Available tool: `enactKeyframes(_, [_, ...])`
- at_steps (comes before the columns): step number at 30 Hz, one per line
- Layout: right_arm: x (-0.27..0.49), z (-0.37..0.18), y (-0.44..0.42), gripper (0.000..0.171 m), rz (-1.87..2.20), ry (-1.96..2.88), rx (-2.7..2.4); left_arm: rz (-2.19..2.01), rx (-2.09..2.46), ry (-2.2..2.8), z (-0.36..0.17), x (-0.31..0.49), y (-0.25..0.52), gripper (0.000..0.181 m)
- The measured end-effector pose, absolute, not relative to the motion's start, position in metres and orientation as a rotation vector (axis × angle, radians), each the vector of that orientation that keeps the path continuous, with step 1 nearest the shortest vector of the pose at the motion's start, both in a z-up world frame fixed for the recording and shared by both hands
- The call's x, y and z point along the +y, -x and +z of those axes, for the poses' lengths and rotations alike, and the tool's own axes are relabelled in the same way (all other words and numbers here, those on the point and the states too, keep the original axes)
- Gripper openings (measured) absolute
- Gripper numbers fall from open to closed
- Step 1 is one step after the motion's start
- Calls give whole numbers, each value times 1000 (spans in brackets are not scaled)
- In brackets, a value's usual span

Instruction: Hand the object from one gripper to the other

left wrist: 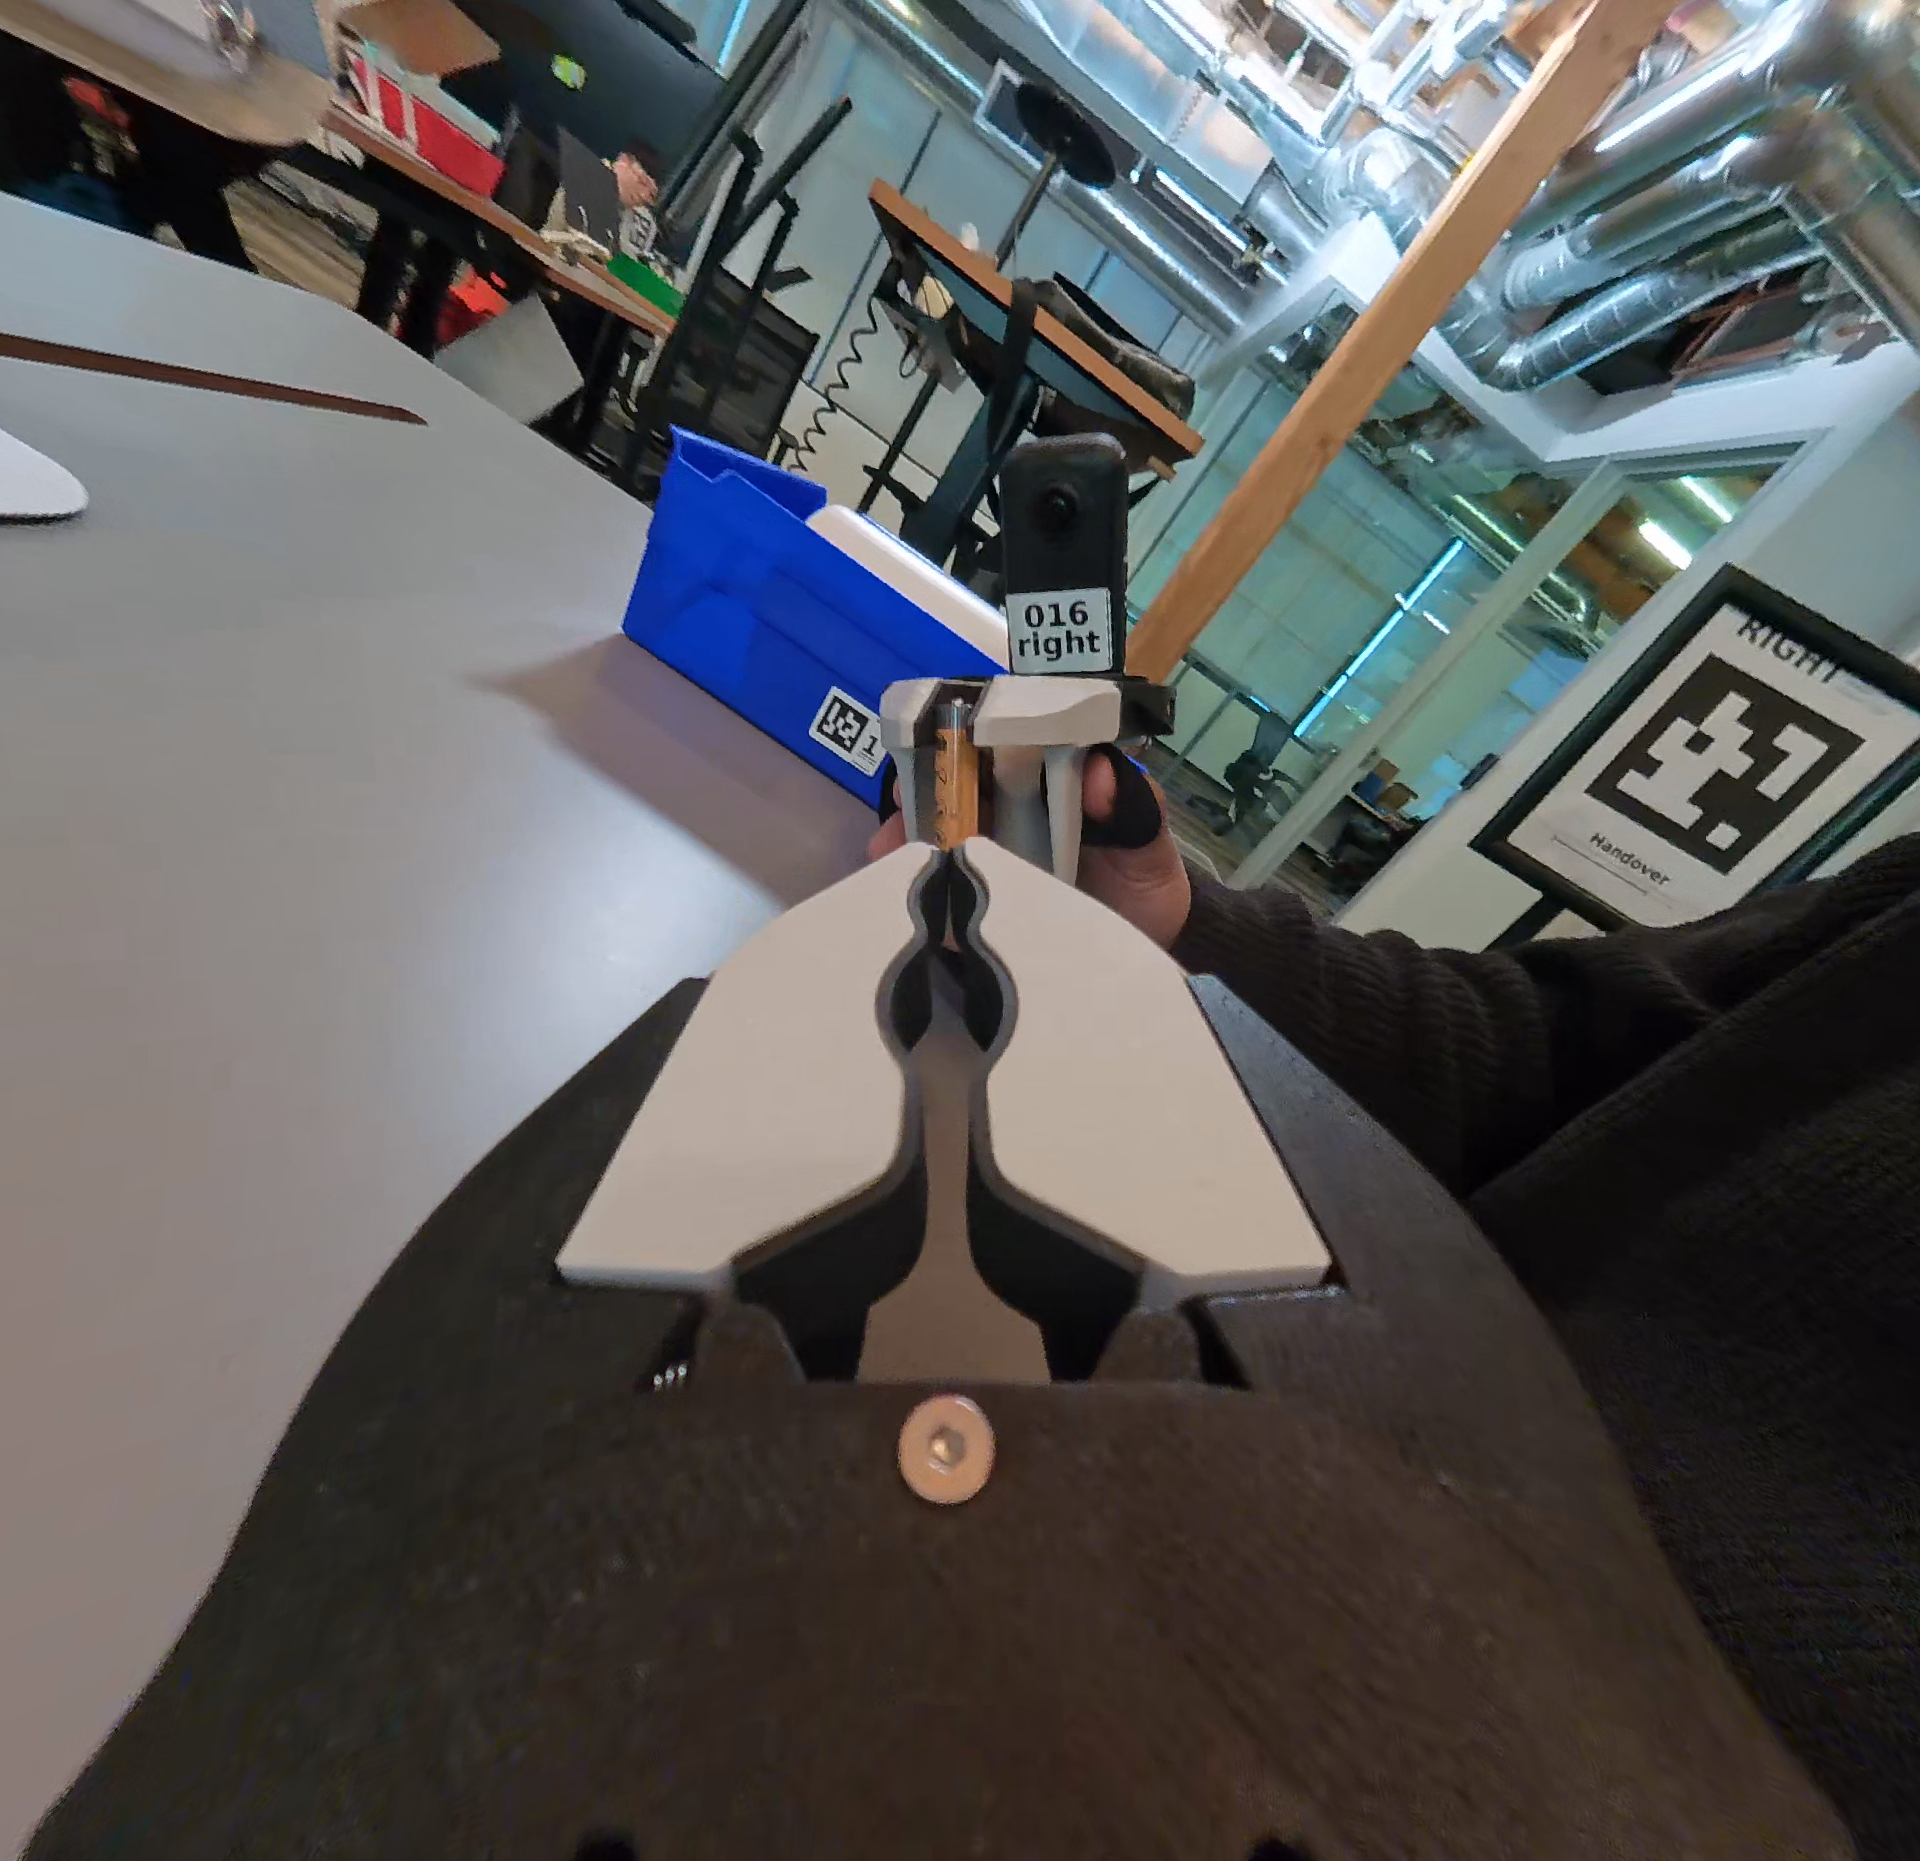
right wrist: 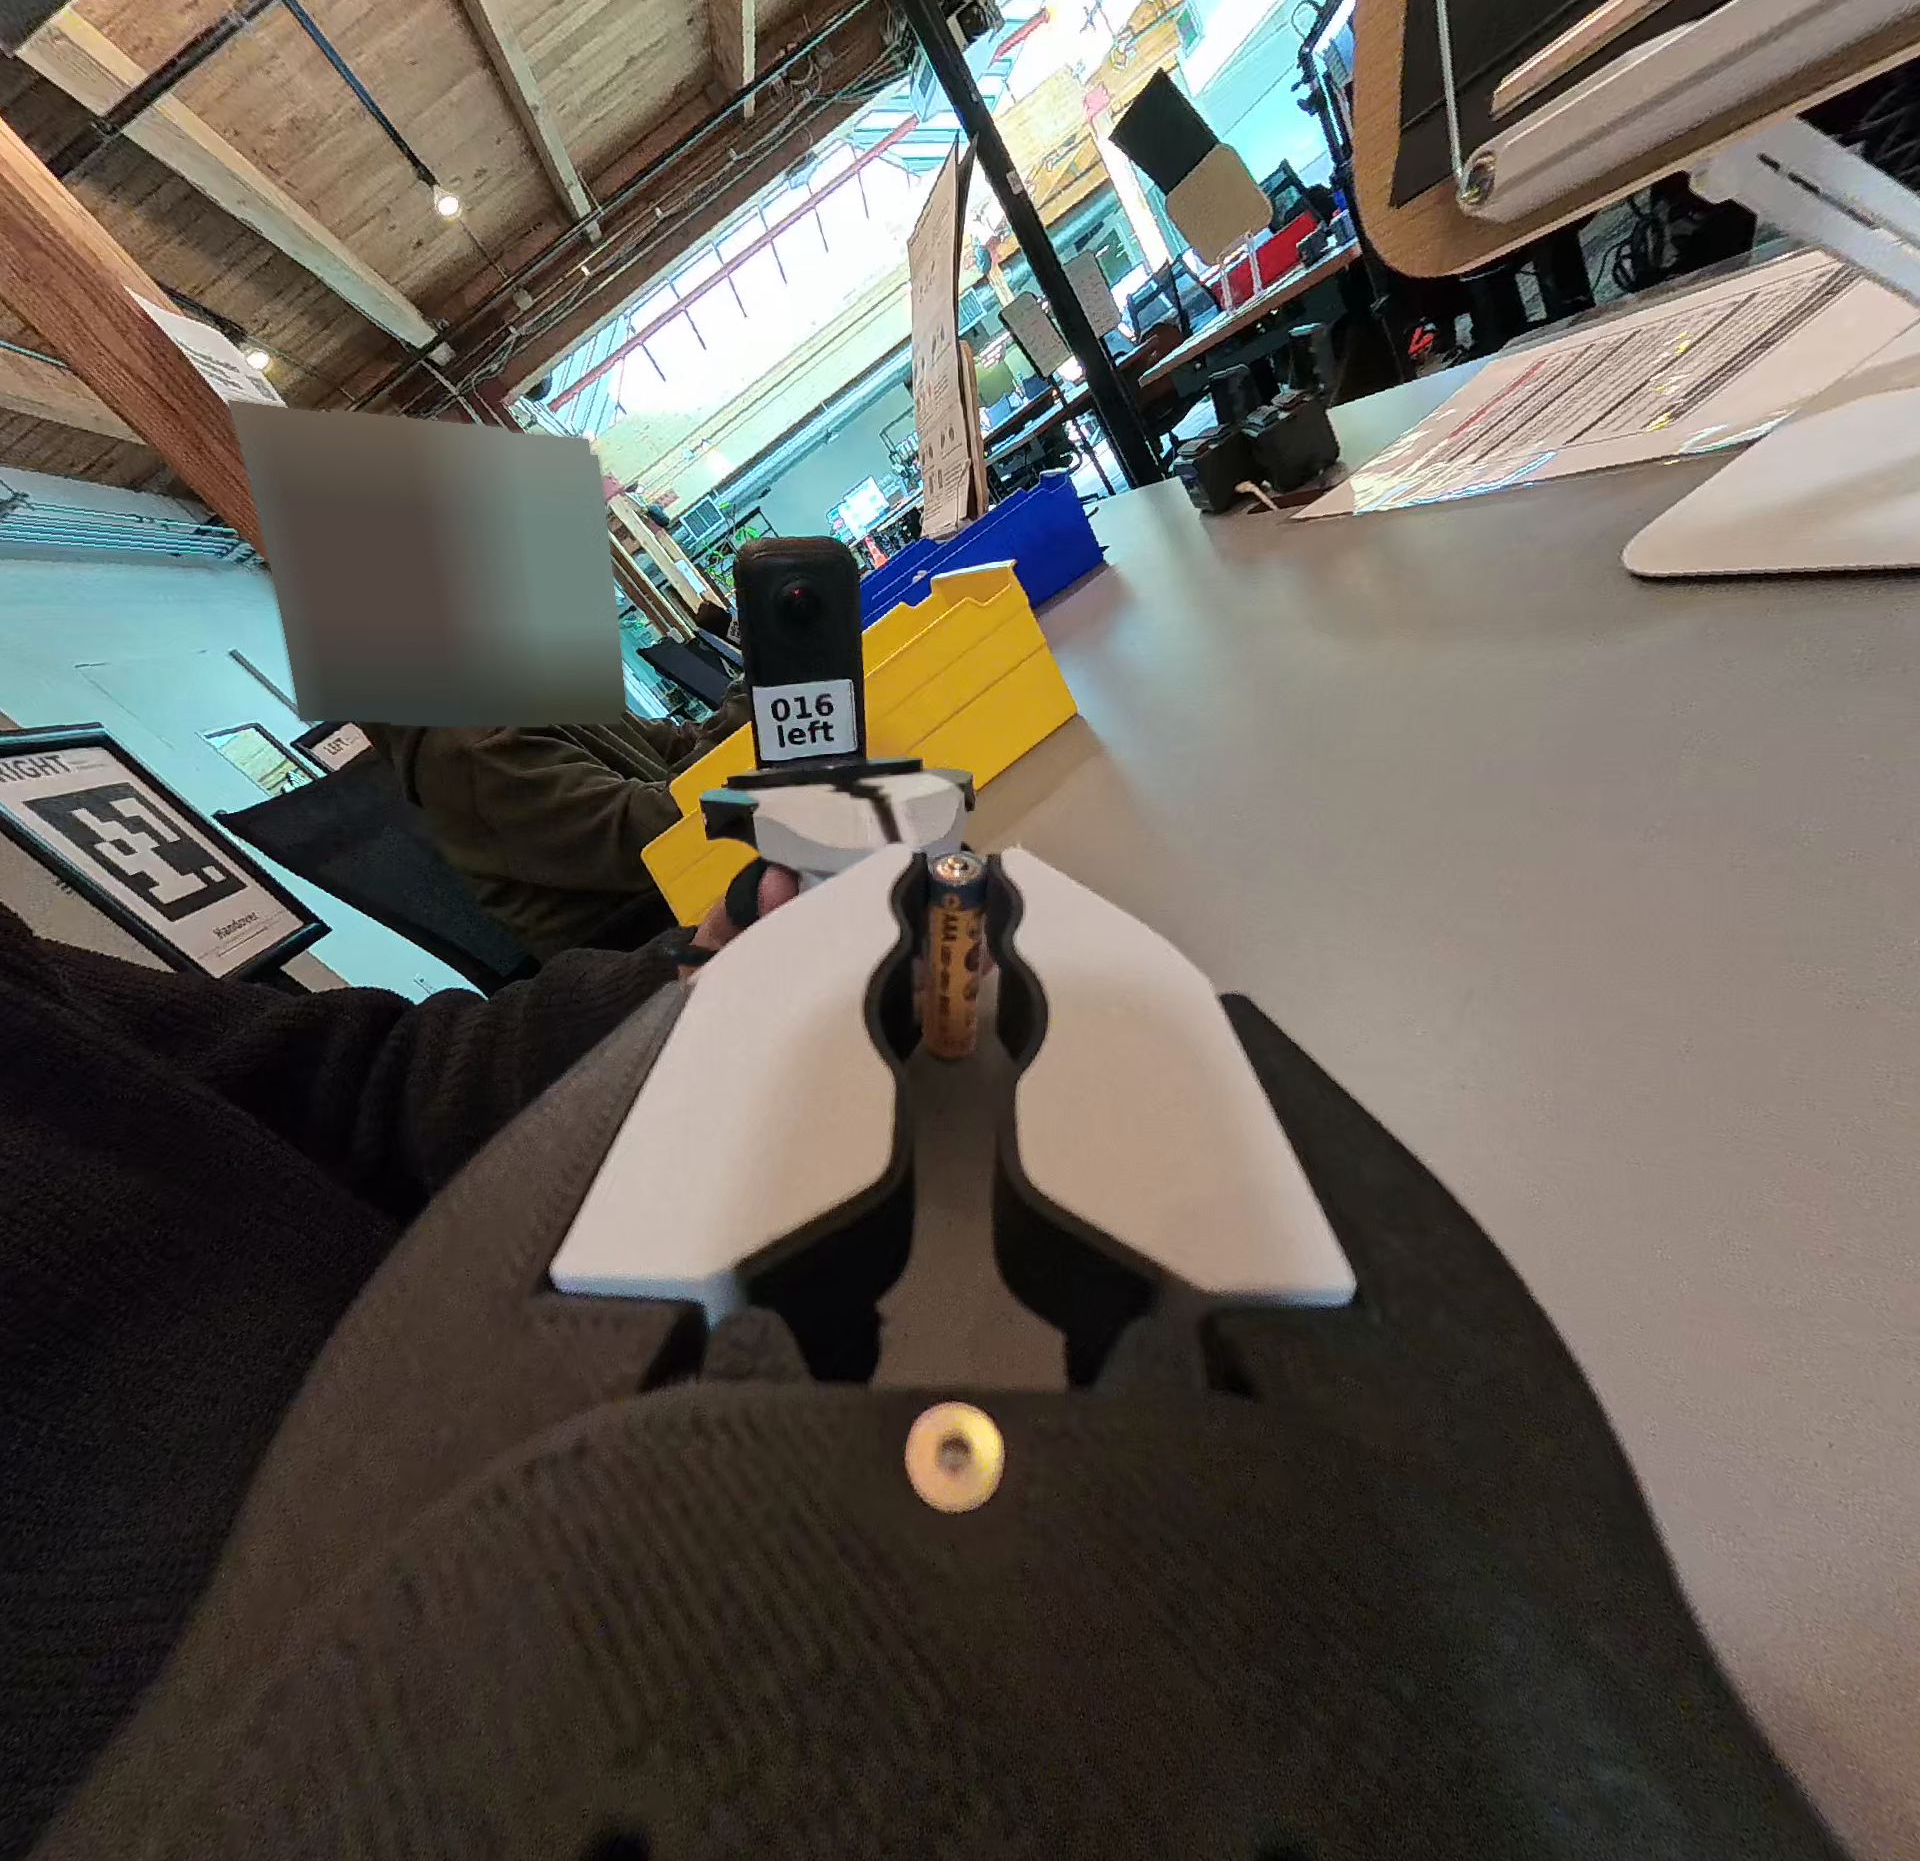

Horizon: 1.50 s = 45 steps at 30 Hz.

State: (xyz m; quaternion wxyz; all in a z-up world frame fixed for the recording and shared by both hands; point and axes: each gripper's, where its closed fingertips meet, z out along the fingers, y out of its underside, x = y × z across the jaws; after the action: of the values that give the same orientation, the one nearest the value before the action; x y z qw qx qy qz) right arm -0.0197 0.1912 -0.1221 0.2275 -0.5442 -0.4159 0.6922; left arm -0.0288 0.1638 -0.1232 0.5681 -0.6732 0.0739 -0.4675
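Observation:
A gold and blue battery [right wrist: 951, 964] stands upright between the pads of my right gripper [right wrist: 954, 876], which is shut on it. In the left wrist view the same battery [left wrist: 954, 785] shows in the right gripper [left wrist: 961, 762], held by a hand above the grey table [left wrist: 312, 772]. My left gripper [left wrist: 948, 861] is shut, its pads pressed together with nothing between them, its tips just under the battery's lower end. In the right wrist view the left gripper [right wrist: 873, 819] sits close behind my right fingertips, its fingers closed.
A blue bin [left wrist: 748, 616] with a white object in it stands on the table behind the right gripper. A yellow bin [right wrist: 935, 689] and a blue bin [right wrist: 997, 554] stand behind the left gripper. A white monitor base [right wrist: 1787, 502] is at the right. A person [right wrist: 540, 803] sits beyond. Only a small space, under 4 cm, lies between the two pairs of fingers.

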Motion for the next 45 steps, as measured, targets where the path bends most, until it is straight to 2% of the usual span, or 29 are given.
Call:
enactKeyframes(4, [188,-121,20,10,1929,1490,-1145,-1116,207,1642,-134,165,14,22])
enactKeyframes(20, [174,-114,25,11,2029,1457,-1111,-1375,68,1559,-135,166,-13,40])
enactKeyframes(24, [173,-113,25,11,2033,1452,-1111,-1445,-12,1483,-129,168,-10,38])
enactKeyframes(28, [173,-112,25,11,2035,1439,-1101,-1563,-145,1367,-124,169,-1,28])
enactKeyframes(33, [177,-109,25,10,2035,1417,-1056,-1692,-227,1303,-123,169,-1,36])
enactKeyframes(37, [175,-107,26,11,2055,1407,-1042,-1688,-227,1305,-124,169,-5,34])
enactKeyframes(39, [174,-107,26,11,2054,1406,-1047,-1705,-244,1289,-123,169,-4,30])
enactKeyframes(41, [173,-108,27,11,2045,1404,-1056,-1720,-248,1268,-122,168,-2,13])
enactKeyframes(45, [175,-107,26,11,2046,1399,-1049,-1712,-223,1267,-119,167,-1,11])
